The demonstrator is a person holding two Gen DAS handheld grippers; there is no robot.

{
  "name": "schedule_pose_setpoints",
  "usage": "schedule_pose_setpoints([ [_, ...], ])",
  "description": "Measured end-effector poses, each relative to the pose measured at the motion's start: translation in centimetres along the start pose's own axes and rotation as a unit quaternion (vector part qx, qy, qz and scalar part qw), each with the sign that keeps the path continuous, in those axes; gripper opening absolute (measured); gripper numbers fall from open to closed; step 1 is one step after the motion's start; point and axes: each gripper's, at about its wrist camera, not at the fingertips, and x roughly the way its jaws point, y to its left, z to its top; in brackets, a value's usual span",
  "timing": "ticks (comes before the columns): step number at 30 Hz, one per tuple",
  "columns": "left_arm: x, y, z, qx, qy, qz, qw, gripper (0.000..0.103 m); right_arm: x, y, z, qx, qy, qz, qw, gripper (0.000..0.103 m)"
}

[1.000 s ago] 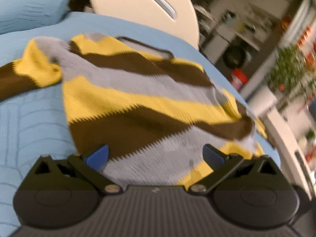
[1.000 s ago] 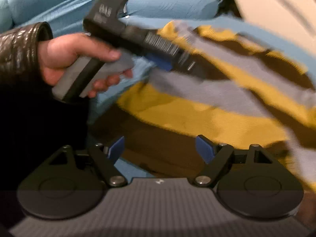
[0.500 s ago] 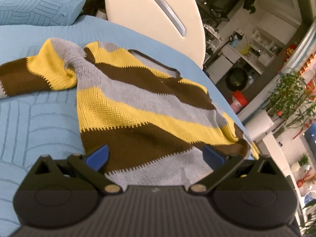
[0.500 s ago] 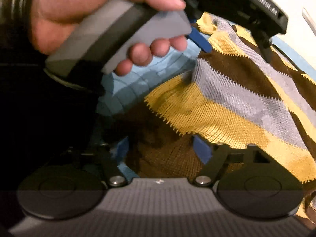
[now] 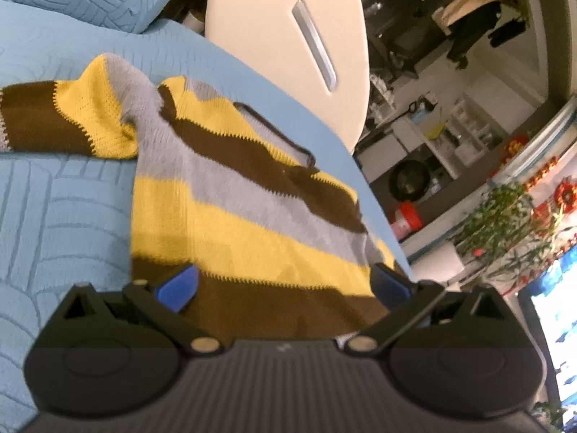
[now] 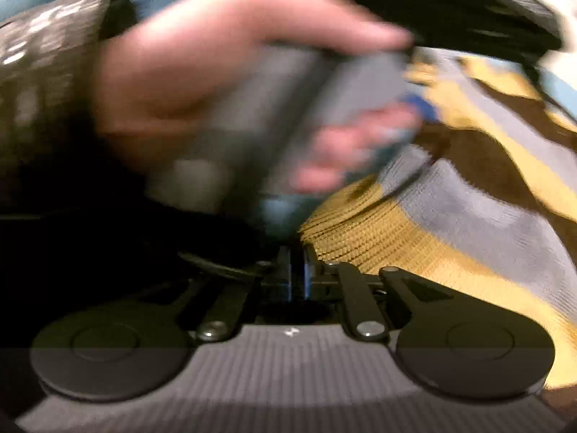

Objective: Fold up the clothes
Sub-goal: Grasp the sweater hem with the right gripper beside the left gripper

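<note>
Across the quilted blue bedspread [image 5: 54, 216] my yellow, grey and brown striped knitted sweater [image 5: 230, 195] lies spread. My left gripper [image 5: 285, 285] hangs above its hem, jaws wide apart. My right gripper [image 6: 297, 267] has just been closing; its jaws sit together at the sweater's edge, though whether knit is pinched I cannot tell.

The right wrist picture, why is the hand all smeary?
Right wrist view: the hand is smeared by motion blur and sits close to the lens; the sweater is sharper. Left wrist view: mostly clear, with the fisheye bending the bed.

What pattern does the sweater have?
Wide yellow, brown and grey stripes on the sweater, clearest in the left wrist view.
</note>
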Motion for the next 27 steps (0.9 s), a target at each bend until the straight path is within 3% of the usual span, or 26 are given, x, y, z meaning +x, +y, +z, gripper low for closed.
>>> schedule_pose_setpoints([
  [3, 0.6, 0.3, -0.1, -0.005, 0.017, 0.022, 0.9996, 0.103, -0.1, -0.4, -0.9, 0.004, -0.003, -0.006, 1.0, 0.023],
  [5, 1.9, 0.7, -0.5, -0.007, 0.06, 0.058, 0.9965, 0.103, -1.6, -2.2, -1.8, 0.054, -0.018, 0.0, 0.998, 0.05],
  [7, 3.0, 0.2, -1.0, 0.027, 0.08, 0.08, 0.9932, 0.103, -4.5, -4.4, -3.0, 0.102, -0.042, -0.006, 0.994, 0.064],
  [11, 4.1, -1.6, -2.1, 0.11, 0.093, 0.118, 0.9826, 0.103, -9.4, -7.7, -4.9, 0.129, -0.072, -0.065, 0.987, 0.065],
  [13, 4.3, -1.8, -2.2, 0.116, 0.093, 0.122, 0.9813, 0.103, -12.1, -10.5, -6.3, 0.167, -0.091, -0.12, 0.974, 0.065],
  [14, 4.3, -1.7, -2.1, 0.112, 0.092, 0.119, 0.9822, 0.103, -13.8, -12.9, -7.5, 0.202, -0.107, -0.159, 0.961, 0.065],
  [15, 4.3, -1.6, -2.0, 0.105, 0.091, 0.116, 0.9834, 0.103, -15.5, -15.7, -9.2, 0.247, -0.121, -0.205, 0.939, 0.065],
  [16, 4.2, -1.3, -1.8, 0.099, 0.09, 0.113, 0.9846, 0.103, -17.1, -18.9, -11.3, 0.298, -0.123, -0.262, 0.91, 0.065],
  [17, 4.2, -1.2, -1.8, 0.095, 0.088, 0.111, 0.9854, 0.103, -17.2, -19.4, -11.6, 0.305, -0.122, -0.272, 0.904, 0.065],
  [18, 4.2, -1.2, -1.7, 0.091, 0.087, 0.108, 0.9861, 0.103, -18.2, -22.3, -13.7, 0.345, -0.108, -0.317, 0.877, 0.065],
  [20, 4.2, -1.3, -1.7, 0.094, 0.086, 0.109, 0.9859, 0.103, -18.7, -27.4, -17.5, 0.481, -0.062, -0.298, 0.822, 0.067],
  [21, 4.1, -1.4, -1.7, 0.097, 0.086, 0.11, 0.9854, 0.103, -18.9, -30.0, -19.3, 0.545, -0.038, -0.284, 0.788, 0.067],
  [22, 4.1, -1.5, -1.8, 0.101, 0.086, 0.112, 0.9848, 0.103, -19.1, -30.1, -19.8, 0.553, -0.035, -0.28, 0.784, 0.066],
  [23, 4.1, -1.6, -1.9, 0.106, 0.086, 0.115, 0.984, 0.103, -19.0, -31.2, -20.8, 0.577, -0.03, -0.264, 0.772, 0.065],
  [25, 4.1, -2.0, -2.1, 0.119, 0.088, 0.12, 0.9816, 0.103, -19.0, -32.2, -21.6, 0.592, -0.025, -0.27, 0.759, 0.065],
  [26, 4.1, -2.1, -2.1, 0.122, 0.088, 0.122, 0.981, 0.103, -18.7, -32.3, -21.4, 0.589, -0.018, -0.272, 0.761, 0.067],
  [27, 4.0, -2.2, -2.2, 0.126, 0.089, 0.123, 0.9804, 0.103, -18.4, -32.1, -20.9, 0.574, -0.002, -0.272, 0.773, 0.067],
])
